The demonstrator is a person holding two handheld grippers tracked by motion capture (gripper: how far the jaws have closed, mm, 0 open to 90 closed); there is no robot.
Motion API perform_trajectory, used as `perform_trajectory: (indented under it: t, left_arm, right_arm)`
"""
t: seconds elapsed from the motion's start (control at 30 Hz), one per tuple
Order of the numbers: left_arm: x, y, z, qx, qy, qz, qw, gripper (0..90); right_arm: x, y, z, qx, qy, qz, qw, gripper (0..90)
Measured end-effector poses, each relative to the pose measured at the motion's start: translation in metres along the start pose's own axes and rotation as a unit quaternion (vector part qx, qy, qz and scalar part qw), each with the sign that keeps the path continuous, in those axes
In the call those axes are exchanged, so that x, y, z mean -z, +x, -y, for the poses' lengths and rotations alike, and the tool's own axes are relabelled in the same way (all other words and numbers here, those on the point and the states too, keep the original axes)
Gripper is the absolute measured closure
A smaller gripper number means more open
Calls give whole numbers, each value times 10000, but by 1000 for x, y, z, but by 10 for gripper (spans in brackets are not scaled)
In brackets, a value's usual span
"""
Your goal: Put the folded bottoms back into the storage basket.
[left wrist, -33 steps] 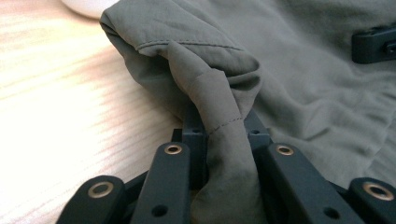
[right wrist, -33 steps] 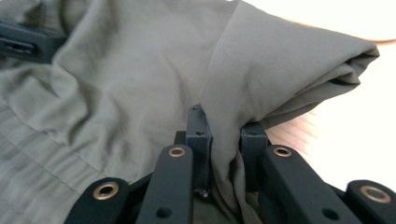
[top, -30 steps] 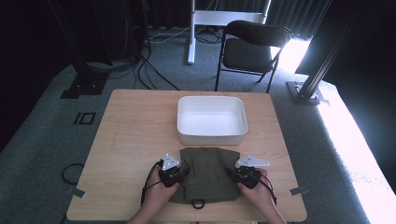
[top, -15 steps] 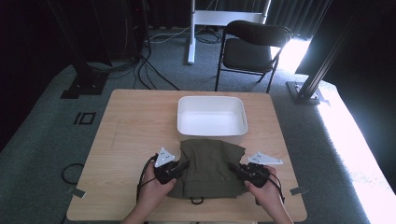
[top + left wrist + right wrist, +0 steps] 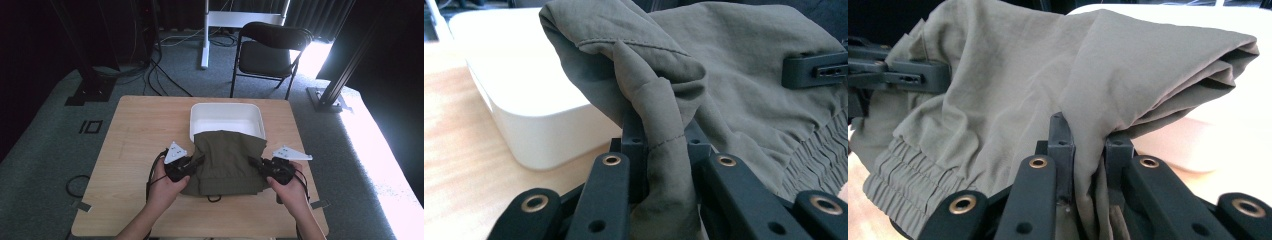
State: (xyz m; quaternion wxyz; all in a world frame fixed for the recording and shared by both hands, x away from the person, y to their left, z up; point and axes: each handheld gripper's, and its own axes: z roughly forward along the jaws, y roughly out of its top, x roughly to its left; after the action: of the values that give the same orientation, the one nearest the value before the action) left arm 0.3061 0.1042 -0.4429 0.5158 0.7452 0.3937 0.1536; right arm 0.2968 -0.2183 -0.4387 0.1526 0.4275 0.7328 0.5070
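**Garment lifted and carried toward the tray**

Earlier flat on the near part of the bench, short of the white tray (image 5: 226, 111); now the olive garment (image 5: 227, 160) raised at both sides, far edge draped over the tray's near rim. Left gripper (image 5: 196, 162) and right gripper (image 5: 254, 162) moved outward and slightly farther, each clamped on a bunched fold of fabric, elastic waistband trailing nearest.

Near rim of white tray (image 5: 226, 111) hidden under olive garment (image 5: 226, 159) in high view. Left gripper (image 5: 663, 145) jaw tips buried in garment fold beside tray, tips not visible. Right gripper (image 5: 1089, 137) same: tips covered by cloth near tray. Garment cut off by top edge in both gripper views. Black cord loop (image 5: 214, 198) at hem, far from tray: too small to identify.
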Motion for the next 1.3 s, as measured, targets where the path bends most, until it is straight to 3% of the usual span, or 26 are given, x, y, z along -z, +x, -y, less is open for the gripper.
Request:
perform_trajectory:
  t: [0.47,0.6,0.7,0.93,1.3]
  left_arm:
    - [-8,15,-40,-30,-274,-89,9996,805]
    - [-11,21,-52,34,-404,-86,9991,805]
    - [-15,25,-60,-30,-472,-98,9988,805]
    - [-27,36,-73,10,-507,-179,9986,805]
    - [-54,60,-91,342,-477,-266,9979,805]
  right_arm:
    - [-9,-16,-47,-155,-300,-45,9994,799]
    - [-12,-20,-56,-157,-333,15,9993,799]
    - [-18,-27,-68,-190,-373,84,9991,799]
    - [-29,-34,-85,-197,-391,211,9988,799]
    - [-53,-56,-101,-455,-317,361,9978,799]
